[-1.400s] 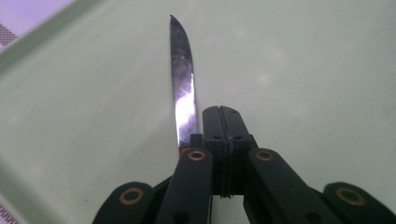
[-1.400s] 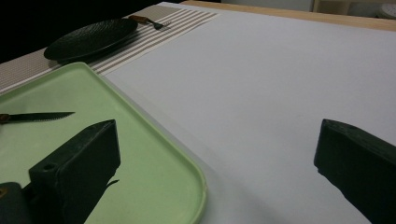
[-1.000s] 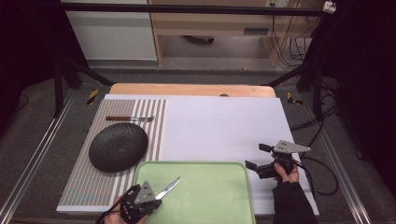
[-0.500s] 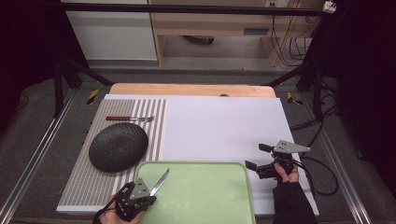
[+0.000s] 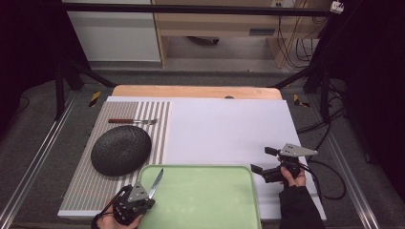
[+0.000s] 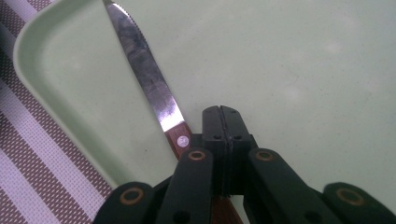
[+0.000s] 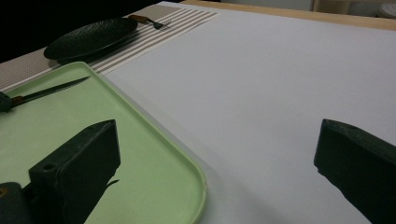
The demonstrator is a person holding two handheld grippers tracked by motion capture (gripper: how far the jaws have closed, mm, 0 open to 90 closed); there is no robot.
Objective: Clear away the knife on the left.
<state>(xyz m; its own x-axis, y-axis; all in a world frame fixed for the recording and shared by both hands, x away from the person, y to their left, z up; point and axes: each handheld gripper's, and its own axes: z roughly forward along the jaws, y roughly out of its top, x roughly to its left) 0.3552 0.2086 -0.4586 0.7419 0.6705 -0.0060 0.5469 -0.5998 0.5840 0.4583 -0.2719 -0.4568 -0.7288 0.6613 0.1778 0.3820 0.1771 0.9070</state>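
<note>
White paper covers most of the table (image 5: 229, 129), with a striped mat (image 5: 86, 186) down its left side and a green tray (image 5: 205, 200) at the near edge. On the mat sit a dark plate (image 5: 121, 150) and, beyond it, a fork (image 5: 131, 121). My left tongs (image 5: 138, 204) are clenched on the knife (image 5: 156, 183) by its wooden handle, the jaws pressed together over it, and the blade slants up over the tray's near-left corner, toward the plate. The left gripper view shows the blade (image 6: 142, 65) lying close above the tray floor, its serrated edge toward the tray's open middle, its tip near the rim. My right tongs (image 5: 261, 168) hang released, jaws wide apart with nothing between them, low over the paper just right of the tray. I judge the job is to carry the knife over to the setting by the plate. To do that well I want to lift enough for the tip to clear the tray rim before I swing left, keep the grip firm since I hold only the handle end and the blade could pivot, and set it down flat on the mat beside the plate, without knocking it. The right tongs should stay clear.
</note>
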